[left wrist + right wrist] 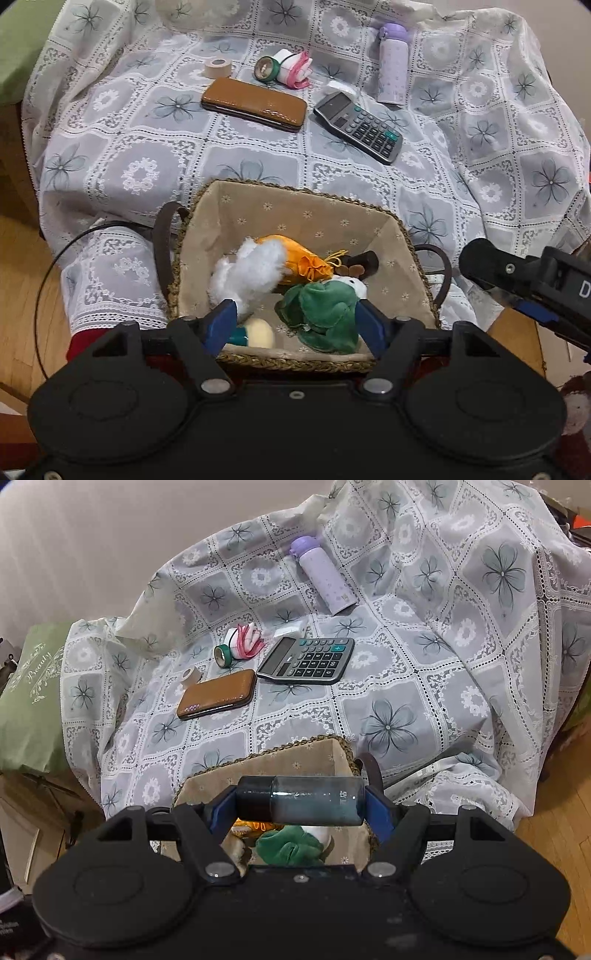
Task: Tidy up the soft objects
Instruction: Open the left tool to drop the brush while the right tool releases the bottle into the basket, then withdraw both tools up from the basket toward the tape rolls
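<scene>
A woven basket (295, 192) with beige lining sits at the near edge of the cloth-covered surface. Inside lie a white fluffy toy (247, 275), an orange pouch (299, 258), a green plush (325, 314), a pale yellow soft piece (260, 332) and a small dark brown item (364, 263). My left gripper (297, 325) is open just above the basket's near rim, empty. My right gripper (300, 808) is shut on a dark translucent bottle (301, 800), held crosswise above the basket (343, 753). The green plush (290, 845) shows below it.
On the flowered cloth lie a brown wallet (255, 103), a calculator (358, 125), a lilac flask (392, 62), tape rolls (218, 67), a green roll (266, 68) and a pink-white bundle (295, 68). A green cushion (29, 698) lies left. Wood floor surrounds.
</scene>
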Demonstrator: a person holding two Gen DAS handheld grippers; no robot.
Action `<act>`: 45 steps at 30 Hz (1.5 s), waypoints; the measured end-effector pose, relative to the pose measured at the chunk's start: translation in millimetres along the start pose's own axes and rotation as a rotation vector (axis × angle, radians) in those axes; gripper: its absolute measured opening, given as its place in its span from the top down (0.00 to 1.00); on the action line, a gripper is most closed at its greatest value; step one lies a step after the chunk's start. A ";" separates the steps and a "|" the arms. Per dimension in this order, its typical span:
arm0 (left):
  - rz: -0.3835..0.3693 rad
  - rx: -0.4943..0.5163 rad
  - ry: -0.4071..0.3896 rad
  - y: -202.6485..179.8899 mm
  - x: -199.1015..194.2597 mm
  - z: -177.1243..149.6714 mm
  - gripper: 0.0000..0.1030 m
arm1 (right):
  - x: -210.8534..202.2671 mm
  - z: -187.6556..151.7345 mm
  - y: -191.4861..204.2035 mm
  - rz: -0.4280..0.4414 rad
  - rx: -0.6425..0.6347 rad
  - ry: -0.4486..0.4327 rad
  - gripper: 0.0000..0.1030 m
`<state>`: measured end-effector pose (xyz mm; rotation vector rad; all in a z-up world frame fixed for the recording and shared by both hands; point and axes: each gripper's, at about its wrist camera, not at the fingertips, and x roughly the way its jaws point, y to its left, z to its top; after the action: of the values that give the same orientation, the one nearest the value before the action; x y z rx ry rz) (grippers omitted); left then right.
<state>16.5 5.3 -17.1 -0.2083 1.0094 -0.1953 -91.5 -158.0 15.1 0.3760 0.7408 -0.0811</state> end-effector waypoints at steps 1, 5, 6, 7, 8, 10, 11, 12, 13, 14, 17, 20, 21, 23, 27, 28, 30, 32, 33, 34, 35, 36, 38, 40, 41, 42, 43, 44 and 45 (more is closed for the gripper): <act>0.012 0.000 -0.003 0.0 -1.0 0.0 0.36 | 0.1 0.0 -0.3 0.000 0.000 0.001 0.31; 0.066 0.018 -0.028 -0.9 -7.2 -1.4 0.36 | 1.3 0.7 -1.0 0.000 0.000 0.009 0.31; 0.083 0.026 -0.034 -2.2 -8.9 -2.0 0.36 | 1.5 0.5 -0.9 0.000 -0.001 0.011 0.31; 0.099 0.033 -0.038 -3.2 -9.7 -1.8 0.36 | 2.3 1.2 -0.8 0.000 -0.003 0.014 0.31; 0.116 0.041 -0.042 -4.3 -10.5 -1.7 0.36 | 2.9 1.4 -0.4 0.000 -0.005 0.018 0.31; 0.134 0.049 -0.048 -5.1 -11.6 -1.4 0.36 | 4.2 1.6 -0.1 0.000 -0.009 0.027 0.31; 0.142 0.050 -0.052 -5.4 -12.1 -1.2 0.36 | 4.6 1.7 0.0 0.000 -0.010 0.031 0.31; 0.150 0.048 -0.055 -5.1 -12.7 -1.0 0.36 | 5.2 1.8 0.1 0.000 -0.012 0.035 0.31; 0.153 0.047 -0.056 -4.4 -12.9 -1.1 0.36 | 5.6 1.7 0.2 0.001 -0.014 0.038 0.31; 0.155 0.045 -0.055 -3.7 -12.9 -1.1 0.36 | 5.9 1.6 0.0 0.002 -0.016 0.042 0.31; 0.158 0.038 -0.049 -1.5 -12.2 -1.3 0.36 | 7.3 1.0 0.2 0.011 -0.018 0.056 0.31; 0.160 0.033 -0.048 -0.6 -12.3 -1.4 0.36 | 8.9 0.0 0.7 0.019 -0.020 0.067 0.31; 0.161 0.031 -0.050 -0.4 -12.6 -1.5 0.36 | 9.1 -0.1 0.8 0.022 -0.021 0.069 0.31; 0.161 0.032 -0.051 -0.3 -13.2 -2.1 0.36 | 9.2 -0.4 1.1 0.030 -0.024 0.074 0.31; 0.158 0.033 -0.047 0.6 -13.5 -2.4 0.36 | 9.2 -0.8 1.2 0.036 -0.025 0.079 0.30; 0.158 0.033 -0.046 0.7 -13.5 -2.2 0.36 | 9.4 -0.6 1.2 0.037 -0.024 0.081 0.30; 0.157 0.032 -0.043 0.8 -12.9 -1.8 0.36 | 9.9 -0.7 0.7 0.039 -0.024 0.084 0.30; 0.157 0.032 -0.041 0.7 -12.6 -2.1 0.36 | 10.4 -0.8 0.7 0.042 -0.024 0.088 0.30; 0.157 0.033 -0.040 0.6 -12.6 -2.1 0.36 | 10.6 -1.0 0.8 0.044 -0.025 0.090 0.30; 0.156 0.033 -0.039 0.7 -12.4 -2.2 0.36 | 10.9 -1.0 0.8 0.045 -0.025 0.091 0.30; 0.156 0.034 -0.038 0.7 -12.1 -2.3 0.36 | 10.6 -1.1 0.6 0.046 -0.025 0.091 0.30; 0.155 0.035 -0.037 0.5 -11.9 -2.4 0.36 | 10.7 -1.2 0.5 0.047 -0.025 0.092 0.29; 0.155 0.035 -0.035 0.4 -11.5 -2.3 0.36 | 10.6 -1.2 0.5 0.047 -0.023 0.093 0.29; 0.156 0.035 -0.036 0.3 -11.5 -2.2 0.36 | 10.6 -1.2 0.1 0.046 -0.021 0.093 0.29; 0.155 0.035 -0.036 0.2 -11.4 -2.3 0.36 | 10.5 -1.2 0.2 0.046 -0.020 0.093 0.29; 0.155 0.035 -0.036 0.3 -11.4 -2.3 0.36 | 10.7 -1.1 0.3 0.047 -0.020 0.094 0.29; 0.156 0.036 -0.036 0.4 -11.5 -2.2 0.36 | 10.7 -1.4 0.5 0.047 -0.020 0.094 0.29; 0.155 0.035 -0.036 0.4 -11.5 -2.1 0.36 | 10.8 -1.4 0.7 0.047 -0.020 0.095 0.29; 0.155 0.036 -0.035 0.4 -11.3 -2.1 0.36 | 10.6 -1.4 0.5 0.048 -0.021 0.094 0.29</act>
<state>8.9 8.4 -9.1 -0.1001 0.9818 -0.0683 -84.5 -156.5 7.1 0.3795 0.8248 -0.0109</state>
